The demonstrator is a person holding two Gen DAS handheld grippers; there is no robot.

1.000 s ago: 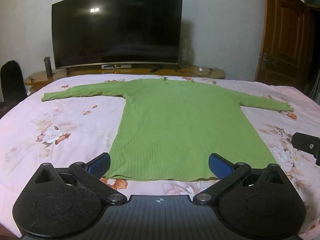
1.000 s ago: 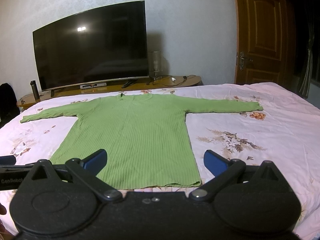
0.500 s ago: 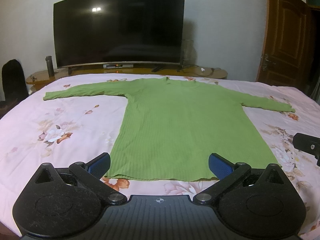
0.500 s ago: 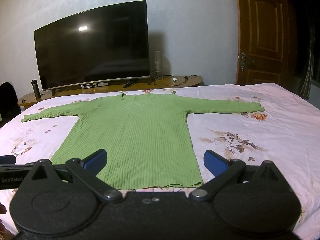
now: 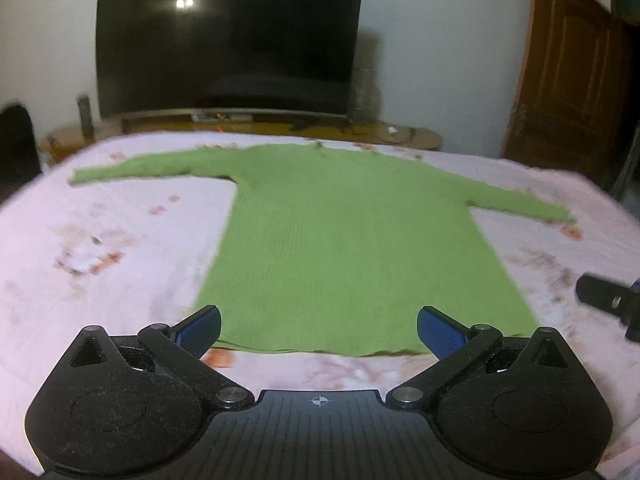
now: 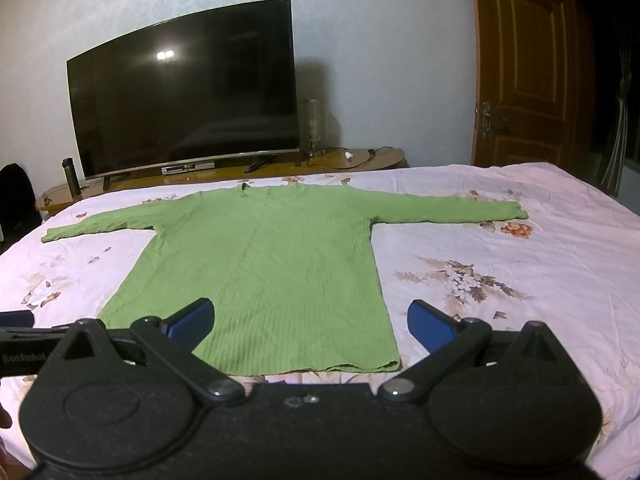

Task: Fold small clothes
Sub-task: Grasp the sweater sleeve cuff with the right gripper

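On the bed (image 6: 540, 280) my green sweater (image 6: 264, 276) lies flat, unfolded; left hand-held gripper (image 5: 319, 330) and right hand-held gripper (image 6: 310, 322) hover spread apart, empty, every fold left.

One green sweater (image 6: 264, 276), one television (image 6: 184, 96), one door (image 6: 524, 68), one flask (image 6: 71, 176), two tools

Ahead of me a bed (image 6: 540, 248) is spread with a pale pink floral sheet. Beyond its far edge a low wooden TV stand (image 6: 360, 158) runs along a white, faintly patterned wall (image 6: 380, 40). On the stand sits a large curved television (image 6: 184, 96), its dark screen catching a small spot of reflected light. A dark flask (image 6: 71, 176) stands at the stand's left end. To the right is a brown panelled wooden door (image 6: 524, 68) with a metal handle.
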